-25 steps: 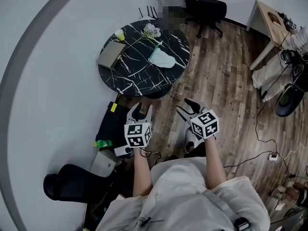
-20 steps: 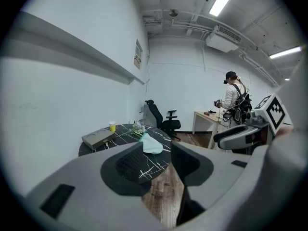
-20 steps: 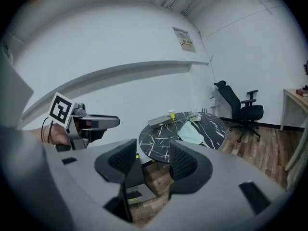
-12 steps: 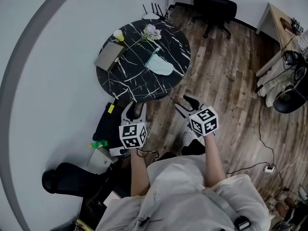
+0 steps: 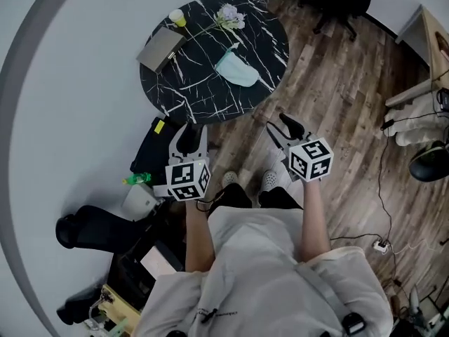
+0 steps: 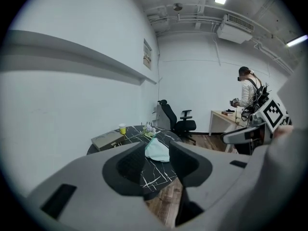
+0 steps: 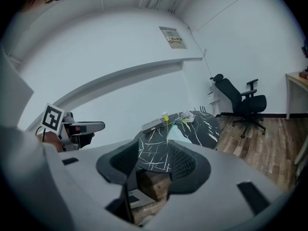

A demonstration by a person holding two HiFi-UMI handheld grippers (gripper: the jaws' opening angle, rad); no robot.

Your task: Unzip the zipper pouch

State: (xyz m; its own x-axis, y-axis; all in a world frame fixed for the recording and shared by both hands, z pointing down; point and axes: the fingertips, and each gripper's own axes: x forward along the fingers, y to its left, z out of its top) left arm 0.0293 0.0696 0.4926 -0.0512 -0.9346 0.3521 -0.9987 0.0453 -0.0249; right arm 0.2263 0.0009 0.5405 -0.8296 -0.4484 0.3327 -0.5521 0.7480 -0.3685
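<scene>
Both grippers are carried closer to the round marble table (image 5: 203, 90): the left gripper (image 5: 189, 130) is brought up to its near edge, the right gripper (image 5: 279, 126) beside its rim. Their jaws have just been closed a little, with nothing between them. The table and zipper pouch (image 5: 237, 71) are shifted up the head view.

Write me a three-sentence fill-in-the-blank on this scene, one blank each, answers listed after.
1. The pale green pouch lies on the round ____ table.
2. The small cup near the table's far edge is ____.
3. Between the jaws of the left gripper and of the right gripper there is ____.
Answers: black; yellow; nothing.
Note: both grippers' jaws have just been closing a little, but stand open.
</scene>
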